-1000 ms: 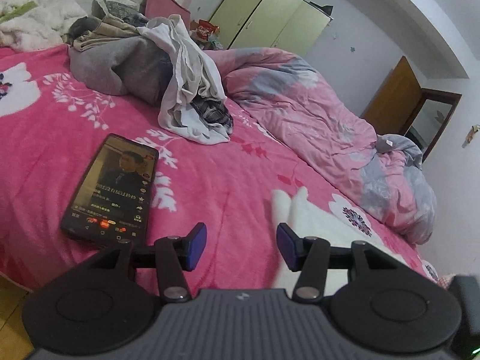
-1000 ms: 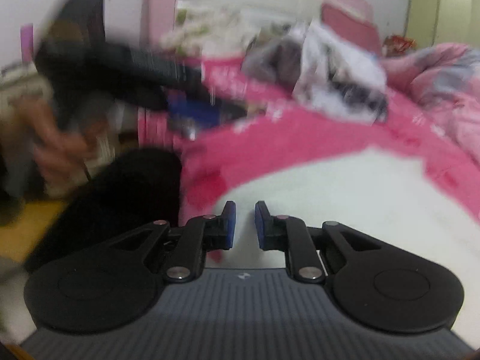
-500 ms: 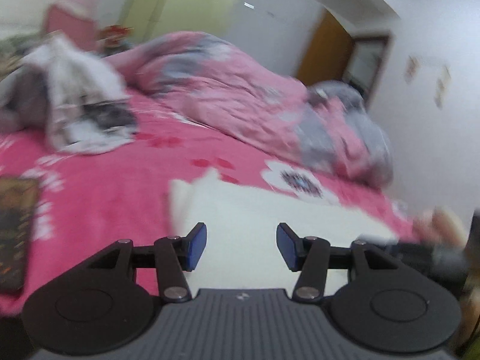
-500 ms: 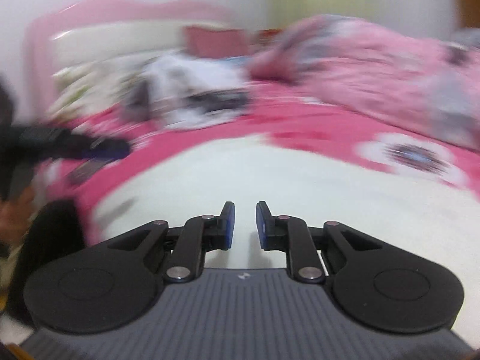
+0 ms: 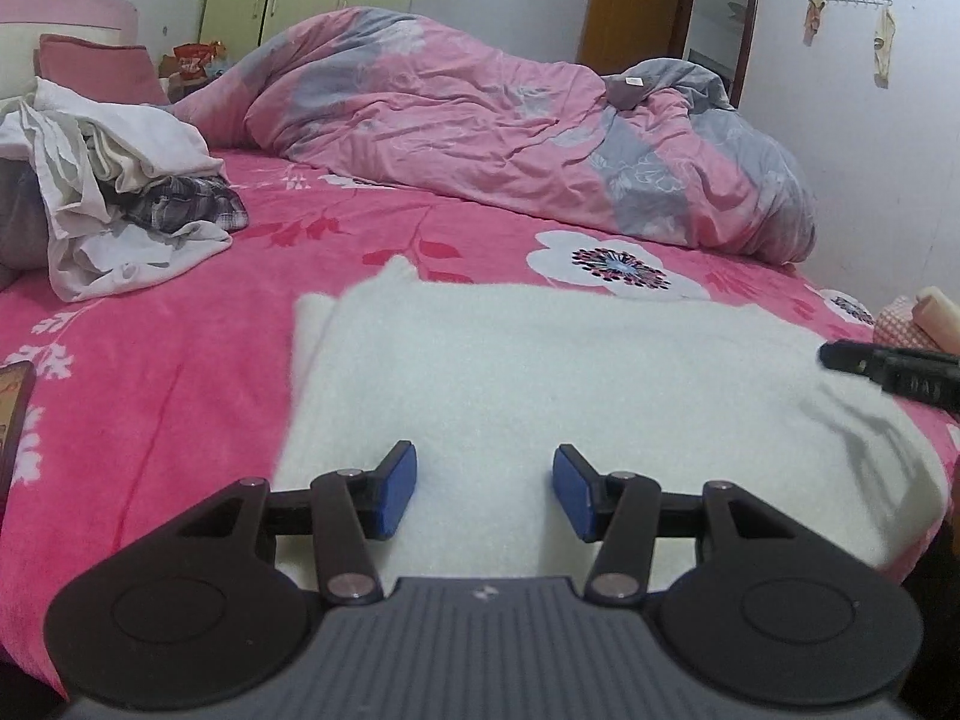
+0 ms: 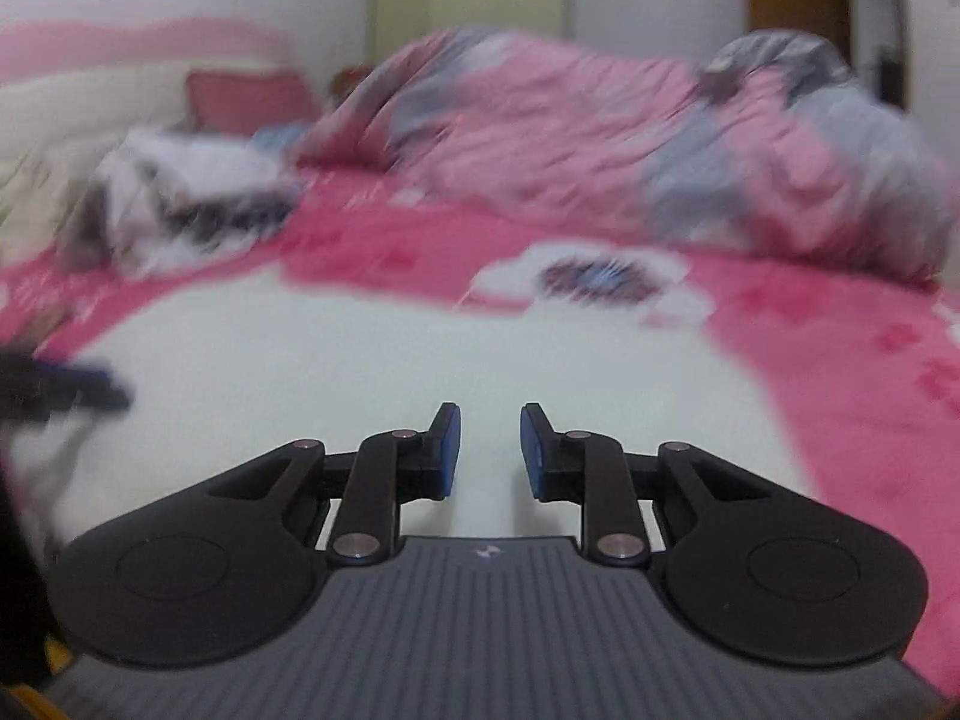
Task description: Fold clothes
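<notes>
A white fleecy garment (image 5: 570, 372) lies spread flat on the pink flowered bed sheet (image 5: 180, 360). My left gripper (image 5: 485, 489) hovers over its near edge, jaws open, nothing between the blue pads. In the blurred right wrist view the same garment (image 6: 420, 372) fills the middle. My right gripper (image 6: 483, 450) hangs above it with its jaws opening and empty. The right gripper's fingers (image 5: 870, 360) show at the right edge of the left wrist view. The left gripper (image 6: 60, 390) shows at the left edge of the right wrist view.
A heap of unfolded clothes (image 5: 120, 198) lies at the far left. A bunched pink and grey duvet (image 5: 510, 132) runs along the back. A phone (image 5: 12, 408) lies at the left edge. Green wardrobes and a brown door stand behind.
Both views swung from the bed's left side to face the white garment. The phone slid to the left edge. The right jaws went from nearly shut to wider apart.
</notes>
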Action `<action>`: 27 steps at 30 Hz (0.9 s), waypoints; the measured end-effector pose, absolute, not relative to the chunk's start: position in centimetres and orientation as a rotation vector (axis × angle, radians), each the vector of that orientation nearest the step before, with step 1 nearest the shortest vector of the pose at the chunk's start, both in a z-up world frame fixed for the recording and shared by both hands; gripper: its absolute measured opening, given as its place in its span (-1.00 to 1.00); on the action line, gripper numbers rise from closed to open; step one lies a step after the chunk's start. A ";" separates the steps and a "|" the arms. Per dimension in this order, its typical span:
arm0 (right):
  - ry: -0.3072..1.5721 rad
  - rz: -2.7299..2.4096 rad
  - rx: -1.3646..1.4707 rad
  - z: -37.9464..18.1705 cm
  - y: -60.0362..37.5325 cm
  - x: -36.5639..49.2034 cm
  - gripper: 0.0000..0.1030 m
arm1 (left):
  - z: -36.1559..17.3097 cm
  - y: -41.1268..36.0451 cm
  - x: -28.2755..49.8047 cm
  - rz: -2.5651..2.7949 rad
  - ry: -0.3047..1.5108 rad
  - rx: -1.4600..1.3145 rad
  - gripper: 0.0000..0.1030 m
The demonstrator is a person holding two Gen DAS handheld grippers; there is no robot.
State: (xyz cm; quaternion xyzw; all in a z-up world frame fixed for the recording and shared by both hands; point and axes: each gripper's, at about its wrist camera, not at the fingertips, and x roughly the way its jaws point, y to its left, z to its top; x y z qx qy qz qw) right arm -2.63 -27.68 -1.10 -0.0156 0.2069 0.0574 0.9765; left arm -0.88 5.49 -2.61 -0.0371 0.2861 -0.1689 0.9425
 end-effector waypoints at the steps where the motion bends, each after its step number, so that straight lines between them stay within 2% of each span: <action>1: 0.423 0.067 -0.027 -1.3 -28.7 -2.5 -0.56 | -2.6 5.5 -0.8 -0.345 0.583 -0.080 0.02; 3: 0.512 -0.011 -0.023 -3.5 -30.8 -1.3 -0.54 | -2.6 5.5 -0.7 -0.346 0.587 -0.082 0.03; 5: 0.486 0.026 0.032 -5.2 -32.4 -1.5 -0.54 | -2.3 5.5 -0.6 -0.347 0.597 -0.073 0.03; 15: 0.482 -0.001 0.008 -5.4 -31.6 -1.7 -0.53 | 1.0 3.9 1.6 -0.365 0.548 -0.030 0.11; 21: 0.481 0.001 -0.002 -5.0 -31.5 -1.2 -0.53 | -2.3 4.9 6.6 -0.264 0.653 -0.120 0.10; 27: 0.492 0.004 -0.003 -4.8 -31.4 -1.2 -0.53 | -2.7 5.1 6.1 -0.260 0.622 -0.119 0.12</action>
